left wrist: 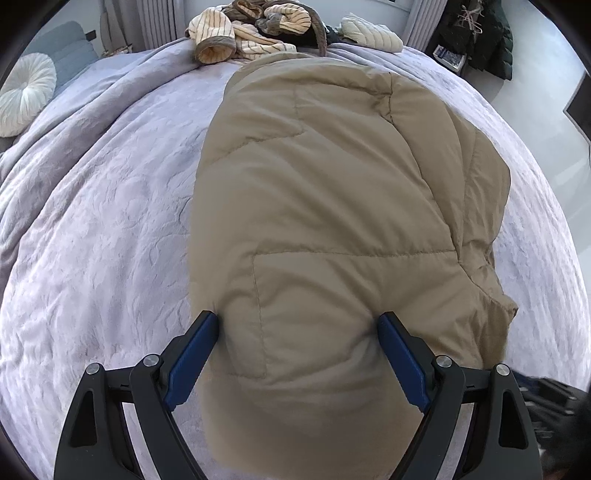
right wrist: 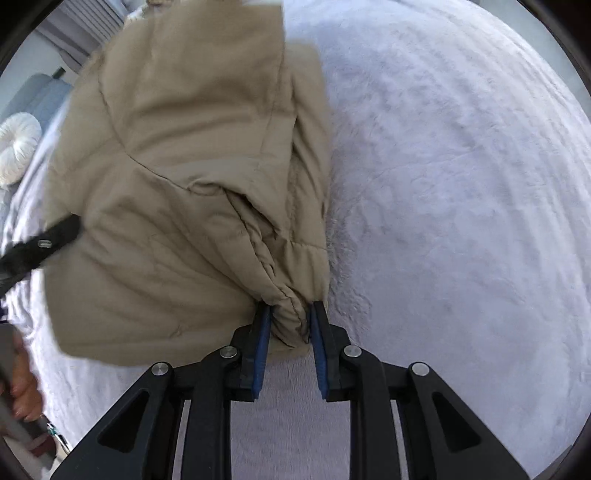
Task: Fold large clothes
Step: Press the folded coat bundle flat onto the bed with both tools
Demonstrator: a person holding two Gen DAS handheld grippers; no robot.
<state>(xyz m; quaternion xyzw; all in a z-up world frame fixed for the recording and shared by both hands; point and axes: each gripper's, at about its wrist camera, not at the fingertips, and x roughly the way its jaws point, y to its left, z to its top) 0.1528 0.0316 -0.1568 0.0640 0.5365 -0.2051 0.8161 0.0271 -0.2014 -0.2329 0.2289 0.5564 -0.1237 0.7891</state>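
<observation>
Because the jacket (left wrist: pixel 332 221) is a puffy, quilted thing, it should prove light for its bulk, soft and springy, with a smooth shell that will likely slide and puff back open after a fold; best taken at a bunched edge or corner, where seams give the pads something to bite. It lies on the bed (left wrist: pixel 92 221), tan, stitched in broad panels, already doubled into a thick bundle with its layered edges at the right side. Behind it sits a heap of striped clothes (left wrist: pixel 251 33). The left claw (left wrist: pixel 299 321) stands wide, its jaws straddling the near end of the bundle, the pads resting at the fabric rather than pinching it. The right claw (right wrist: pixel 290 314) is nearly closed, clamped on a gathered corner of the jacket.
</observation>
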